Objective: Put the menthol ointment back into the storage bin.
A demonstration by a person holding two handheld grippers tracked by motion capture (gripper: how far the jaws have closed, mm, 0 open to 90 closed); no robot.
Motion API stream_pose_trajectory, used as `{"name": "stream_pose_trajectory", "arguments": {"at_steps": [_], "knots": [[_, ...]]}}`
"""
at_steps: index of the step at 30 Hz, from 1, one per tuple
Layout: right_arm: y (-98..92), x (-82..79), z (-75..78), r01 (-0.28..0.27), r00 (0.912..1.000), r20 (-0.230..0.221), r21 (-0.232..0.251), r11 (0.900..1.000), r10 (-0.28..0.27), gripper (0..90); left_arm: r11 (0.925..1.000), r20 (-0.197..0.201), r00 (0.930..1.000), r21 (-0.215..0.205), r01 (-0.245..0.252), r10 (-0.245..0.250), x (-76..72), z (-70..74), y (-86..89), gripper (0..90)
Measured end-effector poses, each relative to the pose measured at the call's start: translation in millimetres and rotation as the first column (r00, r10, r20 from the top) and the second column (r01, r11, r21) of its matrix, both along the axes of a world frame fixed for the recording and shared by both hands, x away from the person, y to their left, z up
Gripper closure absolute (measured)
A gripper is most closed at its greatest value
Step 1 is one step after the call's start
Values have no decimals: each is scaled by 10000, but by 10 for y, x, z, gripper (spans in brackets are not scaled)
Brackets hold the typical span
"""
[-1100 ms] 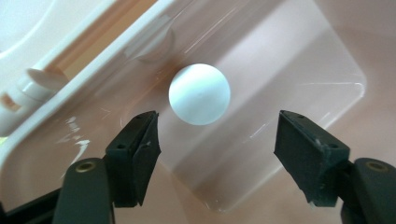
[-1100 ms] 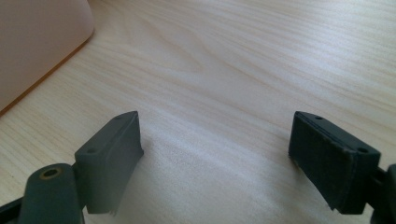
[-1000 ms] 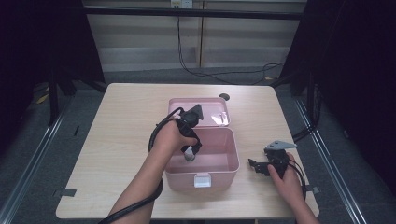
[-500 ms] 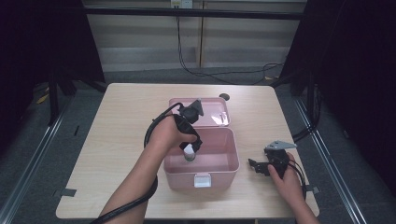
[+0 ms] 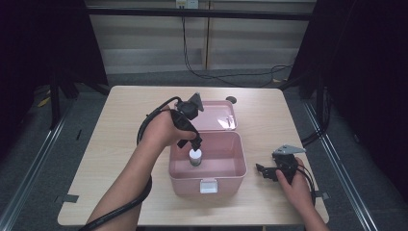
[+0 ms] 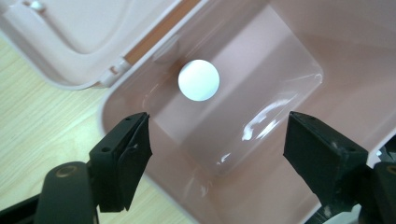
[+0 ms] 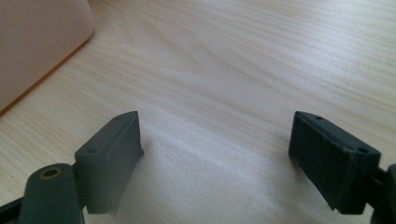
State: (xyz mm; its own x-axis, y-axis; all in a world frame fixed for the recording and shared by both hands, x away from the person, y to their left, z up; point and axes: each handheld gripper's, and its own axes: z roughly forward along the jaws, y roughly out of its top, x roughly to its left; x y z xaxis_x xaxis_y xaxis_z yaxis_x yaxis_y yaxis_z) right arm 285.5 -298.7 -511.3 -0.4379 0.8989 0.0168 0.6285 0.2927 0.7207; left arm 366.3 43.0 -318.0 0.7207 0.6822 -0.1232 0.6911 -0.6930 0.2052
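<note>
A light wooden table (image 5: 120, 125) stands on grey floor (image 5: 43, 159); dark curtains (image 5: 43, 43) flank it.

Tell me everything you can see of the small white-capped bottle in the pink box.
The small white-capped bottle stands upright on the floor of the open pink plastic box, towards its left wall. From above it shows a flat round white cap; the high view shows a darker, greyish body below it, too small to read. Nothing touches it: the left gripper hangs above it with jaws wide apart.
</note>
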Motion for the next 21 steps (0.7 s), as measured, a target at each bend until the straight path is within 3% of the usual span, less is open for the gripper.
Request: {"name": "stream_pose_trajectory", "arguments": {"at_steps": [12, 21], "knots": [[0, 0, 0, 1, 10000, -1, 1, 10000, -1, 168, 9999, 9, 9999, 32, -129, 129, 9, 138, 192, 230], [1, 0, 0, 9, 10000, -2, 14, 10000, -9, 168, 9996, -37, 9996, 79, -285, 285, 21, 152, 323, 231]]}}
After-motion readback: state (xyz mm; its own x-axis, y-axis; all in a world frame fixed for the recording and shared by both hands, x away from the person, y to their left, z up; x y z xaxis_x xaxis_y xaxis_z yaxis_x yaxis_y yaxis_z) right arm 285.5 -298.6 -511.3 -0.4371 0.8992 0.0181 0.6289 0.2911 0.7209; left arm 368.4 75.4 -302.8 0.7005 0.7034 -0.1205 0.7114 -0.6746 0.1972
